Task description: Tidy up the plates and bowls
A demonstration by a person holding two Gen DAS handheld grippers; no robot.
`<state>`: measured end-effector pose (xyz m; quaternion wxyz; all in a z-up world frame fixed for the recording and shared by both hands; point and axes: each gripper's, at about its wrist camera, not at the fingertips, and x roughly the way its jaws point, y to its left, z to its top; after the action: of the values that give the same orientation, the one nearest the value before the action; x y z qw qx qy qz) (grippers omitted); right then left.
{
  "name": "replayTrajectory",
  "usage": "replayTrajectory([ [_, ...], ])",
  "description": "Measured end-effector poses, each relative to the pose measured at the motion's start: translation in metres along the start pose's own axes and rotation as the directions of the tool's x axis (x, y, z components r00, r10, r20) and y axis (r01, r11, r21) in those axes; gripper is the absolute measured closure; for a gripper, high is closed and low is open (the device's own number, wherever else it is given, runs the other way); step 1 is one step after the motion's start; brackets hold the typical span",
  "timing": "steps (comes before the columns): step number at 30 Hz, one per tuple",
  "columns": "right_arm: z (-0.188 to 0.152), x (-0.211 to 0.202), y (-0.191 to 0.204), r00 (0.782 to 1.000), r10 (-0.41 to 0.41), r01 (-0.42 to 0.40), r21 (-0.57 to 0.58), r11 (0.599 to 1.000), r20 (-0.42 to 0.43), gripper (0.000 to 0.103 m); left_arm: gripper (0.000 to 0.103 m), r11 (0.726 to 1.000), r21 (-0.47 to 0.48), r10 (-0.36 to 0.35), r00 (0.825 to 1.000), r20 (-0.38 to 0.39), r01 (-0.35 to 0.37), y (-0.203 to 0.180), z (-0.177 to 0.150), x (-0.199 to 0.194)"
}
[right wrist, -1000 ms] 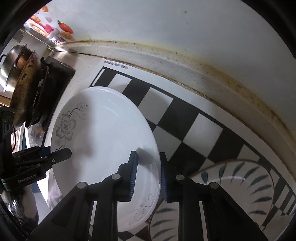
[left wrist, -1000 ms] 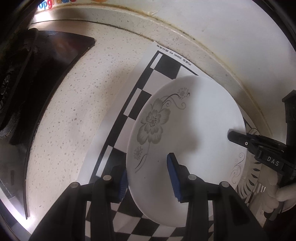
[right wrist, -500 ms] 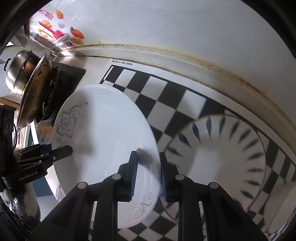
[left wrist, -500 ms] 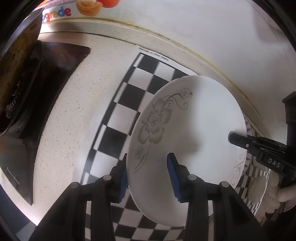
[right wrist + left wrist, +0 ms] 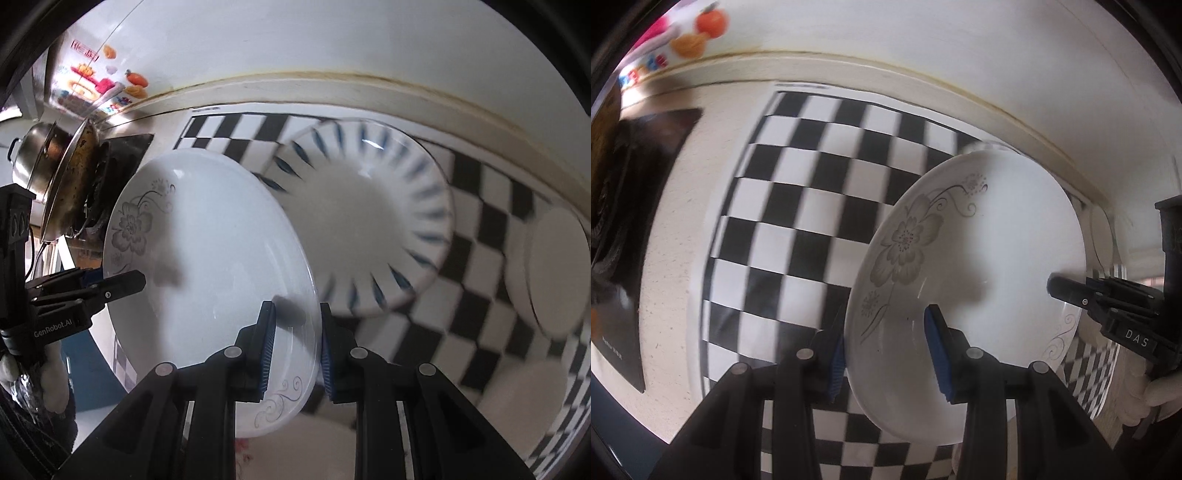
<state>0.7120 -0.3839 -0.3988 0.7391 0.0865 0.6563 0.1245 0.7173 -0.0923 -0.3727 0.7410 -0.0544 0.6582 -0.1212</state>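
I have both tongs clamped on the flowered plate [image 5: 979, 266] — my left gripper [image 5: 890, 350] pinches its near rim, blue pads nearly closed on either side, and my right gripper [image 5: 294, 345] bites the opposite edge the same way. The plate hangs tilted above the checkered mat [image 5: 798, 206]. Beyond it on the mat sits a blue-striped plate [image 5: 369, 218] — farther right, a stack of white dishes [image 5: 554, 273], blurred.

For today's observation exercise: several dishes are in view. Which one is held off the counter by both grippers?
The white plate with the grey flower print. The left gripper and right gripper clamp its opposite rims; the blue-striped plate lies on the checkered mat.
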Motion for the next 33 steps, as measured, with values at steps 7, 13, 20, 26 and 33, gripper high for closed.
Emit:
replayTrajectory([
  [7,-0.06,-0.025,-0.037,1.0,-0.017,0.016,0.109,0.994,0.013,0.078,0.067,0.993,0.115,-0.01,0.998,-0.059,0.017,-0.049,-0.023,0.012],
  [13,-0.117,-0.034,-0.057,1.0,-0.018,0.017,0.19,0.982,0.003,0.078,0.067,0.983,0.179,-0.008,0.993,-0.121,0.03,-0.081,-0.051,0.024],
  [20,-0.172,-0.028,-0.068,1.0,0.019,-0.014,0.284,0.959,-0.015,0.078,0.067,0.97,0.243,0.033,0.984,-0.176,0.011,-0.101,-0.077,0.043],
  [26,-0.207,-0.007,-0.08,0.997,0.052,-0.03,0.353,0.935,-0.051,0.078,0.067,0.957,0.292,0.066,0.976,-0.207,-0.002,-0.118,-0.095,0.058],
  [33,-0.216,0.002,-0.084,0.995,0.056,-0.021,0.364,0.931,-0.085,0.079,0.067,0.939,0.339,0.13,0.967,-0.219,-0.05,-0.133,-0.104,0.075],
])
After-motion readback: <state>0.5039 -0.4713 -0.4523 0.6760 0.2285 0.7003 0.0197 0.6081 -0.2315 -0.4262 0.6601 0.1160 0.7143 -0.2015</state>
